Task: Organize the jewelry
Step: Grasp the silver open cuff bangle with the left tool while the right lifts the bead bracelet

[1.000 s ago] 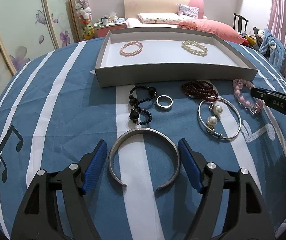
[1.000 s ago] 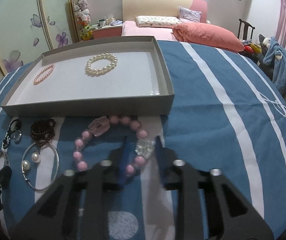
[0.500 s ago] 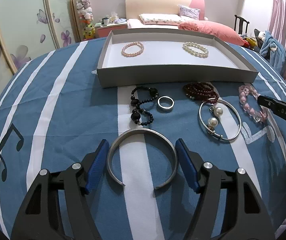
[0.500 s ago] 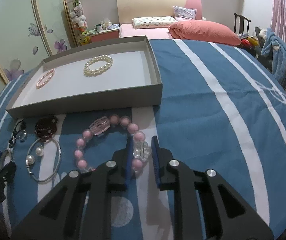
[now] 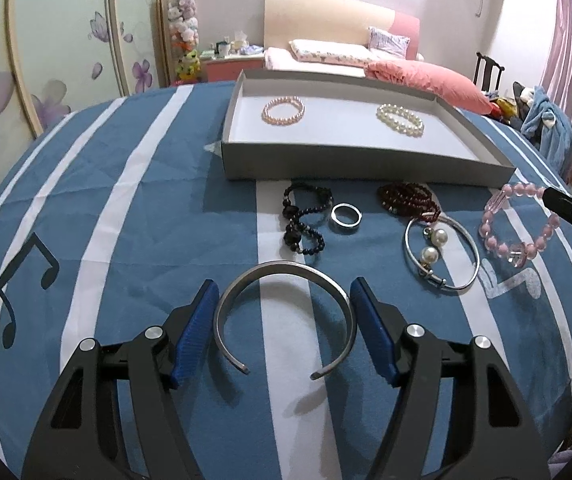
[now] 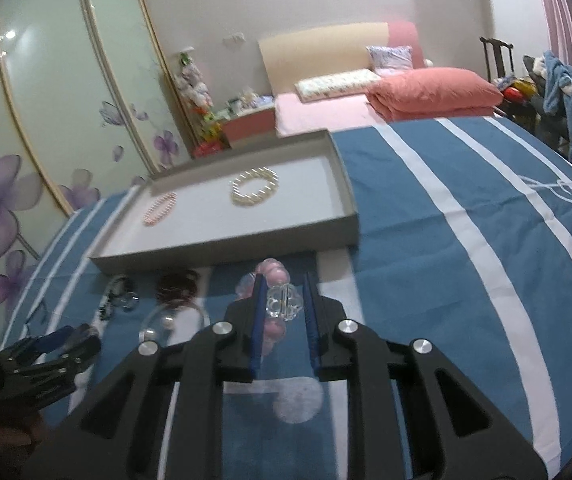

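My left gripper [image 5: 284, 334] is open, its blue pads on either side of a silver open cuff bangle [image 5: 285, 312] lying on the blue cloth. My right gripper [image 6: 284, 320] is shut on the clear bead of a pink bead bracelet [image 6: 274, 300] and holds it raised above the cloth; the bracelet also shows in the left wrist view [image 5: 519, 224]. The grey tray [image 5: 365, 162] behind holds a pink pearl bracelet [image 5: 284, 109] and a white pearl bracelet [image 5: 400, 119].
On the cloth before the tray lie a black bead bracelet [image 5: 303, 220], a silver ring [image 5: 345, 218], a dark red bead bracelet [image 5: 407, 198] and a silver bangle with two pearls [image 5: 441, 254]. A bed and wardrobe stand behind.
My right gripper closed on the pink bracelet's clear bead and lifted it, tilting left. My left gripper moved slightly forward around the silver cuff.
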The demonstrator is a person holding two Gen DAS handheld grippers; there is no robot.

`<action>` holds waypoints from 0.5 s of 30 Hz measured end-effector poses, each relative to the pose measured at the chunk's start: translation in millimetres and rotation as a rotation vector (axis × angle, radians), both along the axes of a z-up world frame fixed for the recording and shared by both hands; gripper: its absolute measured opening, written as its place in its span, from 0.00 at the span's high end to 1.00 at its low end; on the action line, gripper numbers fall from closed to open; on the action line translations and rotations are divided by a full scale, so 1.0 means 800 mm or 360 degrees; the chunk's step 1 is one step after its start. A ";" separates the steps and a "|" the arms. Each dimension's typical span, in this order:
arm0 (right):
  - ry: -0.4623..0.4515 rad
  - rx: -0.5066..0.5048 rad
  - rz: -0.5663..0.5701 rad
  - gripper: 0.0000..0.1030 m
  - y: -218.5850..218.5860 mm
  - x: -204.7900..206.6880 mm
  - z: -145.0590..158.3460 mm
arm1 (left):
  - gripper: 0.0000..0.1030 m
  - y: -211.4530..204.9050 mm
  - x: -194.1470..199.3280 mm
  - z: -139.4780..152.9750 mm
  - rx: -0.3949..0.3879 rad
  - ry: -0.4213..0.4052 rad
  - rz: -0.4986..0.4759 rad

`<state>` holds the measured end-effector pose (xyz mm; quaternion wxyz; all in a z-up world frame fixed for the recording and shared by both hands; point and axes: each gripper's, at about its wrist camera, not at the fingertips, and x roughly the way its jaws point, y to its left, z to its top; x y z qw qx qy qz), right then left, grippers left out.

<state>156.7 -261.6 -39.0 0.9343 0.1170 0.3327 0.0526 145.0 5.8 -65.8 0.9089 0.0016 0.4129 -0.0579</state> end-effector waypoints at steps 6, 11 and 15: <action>-0.0095 0.0051 0.0039 0.82 0.012 -0.014 0.015 | 0.34 -0.006 -0.011 0.013 0.0016 -0.0133 -0.0013; -0.0130 0.0047 0.0056 0.82 0.022 -0.023 0.020 | 0.34 -0.009 -0.025 0.028 0.0024 -0.0279 -0.0020; -0.0148 0.0044 0.0060 0.82 0.029 -0.029 0.023 | 0.34 -0.014 -0.035 0.039 0.0042 -0.0391 -0.0023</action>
